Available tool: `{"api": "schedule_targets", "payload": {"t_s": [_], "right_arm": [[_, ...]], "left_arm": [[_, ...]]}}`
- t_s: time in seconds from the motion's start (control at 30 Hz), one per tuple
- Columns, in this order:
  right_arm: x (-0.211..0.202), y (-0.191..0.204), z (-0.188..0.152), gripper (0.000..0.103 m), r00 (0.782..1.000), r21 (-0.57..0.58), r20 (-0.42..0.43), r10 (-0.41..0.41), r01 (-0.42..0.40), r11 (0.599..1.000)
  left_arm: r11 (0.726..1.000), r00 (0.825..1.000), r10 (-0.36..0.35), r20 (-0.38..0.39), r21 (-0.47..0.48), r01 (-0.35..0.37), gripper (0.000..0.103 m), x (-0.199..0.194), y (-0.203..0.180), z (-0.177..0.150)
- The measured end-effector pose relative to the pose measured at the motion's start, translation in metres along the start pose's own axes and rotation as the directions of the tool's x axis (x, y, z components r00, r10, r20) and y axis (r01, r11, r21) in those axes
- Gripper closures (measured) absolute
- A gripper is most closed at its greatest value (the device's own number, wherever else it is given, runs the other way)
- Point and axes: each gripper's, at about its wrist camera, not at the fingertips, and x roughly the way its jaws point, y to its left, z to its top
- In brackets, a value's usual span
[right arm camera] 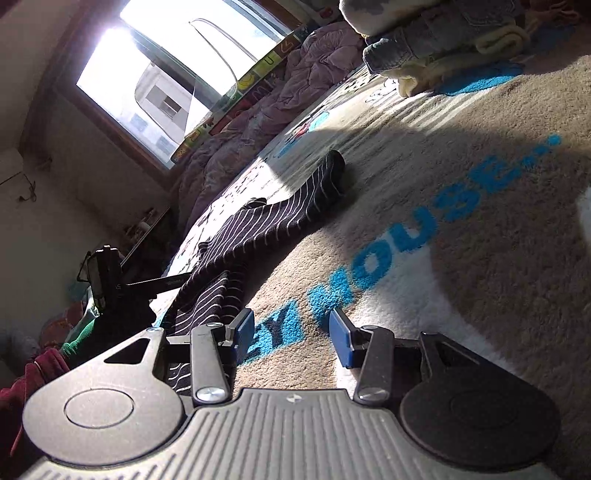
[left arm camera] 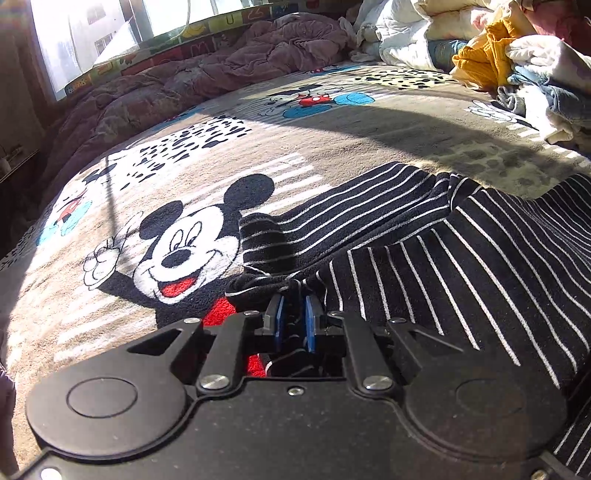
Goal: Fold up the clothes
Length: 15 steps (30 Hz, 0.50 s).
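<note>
A black garment with thin white stripes (left arm camera: 461,258) lies spread on the cartoon-mouse blanket (left arm camera: 147,192), one sleeve (left arm camera: 351,210) stretched up and to the left. My left gripper (left arm camera: 293,312) is shut on a bunched edge of this garment, with dark fabric pinched between the blue pads (left arm camera: 279,314). In the right wrist view the same striped garment (right arm camera: 258,229) runs away from me on the left. My right gripper (right arm camera: 291,332) hovers open just beside it, over blue lettering on the blanket (right arm camera: 424,229), with nothing between its blue pads (right arm camera: 341,334).
A heap of clothes sits at the back right: a mustard piece (left arm camera: 484,59), white bedding (left arm camera: 402,33), denim and cream items (right arm camera: 443,40). A rumpled mauve quilt (left arm camera: 229,70) lies along the window side. Red and green cloth (right arm camera: 44,365) hangs off the bed's left edge.
</note>
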Motion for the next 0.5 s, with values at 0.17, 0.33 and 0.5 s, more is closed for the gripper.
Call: {"api": "schedule_targets", "payload": {"t_s": [0.17, 0.33, 0.5], "right_arm": [[0.003, -0.003, 0.002, 0.057, 1.000, 0.019, 0.006, 0.018, -0.018, 1.000], [0.005, -0.015, 0.013, 0.058, 0.999, 0.115, 0.025, 0.044, -0.047, 0.992], [0.026, -0.030, 0.041, 0.058, 0.998, 0.270, 0.040, 0.047, -0.056, 0.961]], "left_arm": [[0.997, 0.999, 0.023, 0.039, -0.072, -0.021, 0.092, -0.011, 0.017, 0.008], [0.998, 1.000, -0.006, -0.026, -0.056, 0.005, 0.087, 0.004, 0.017, 0.008], [0.980, 0.996, 0.000, 0.093, -0.197, 0.018, 0.084, -0.060, 0.025, 0.002]]}}
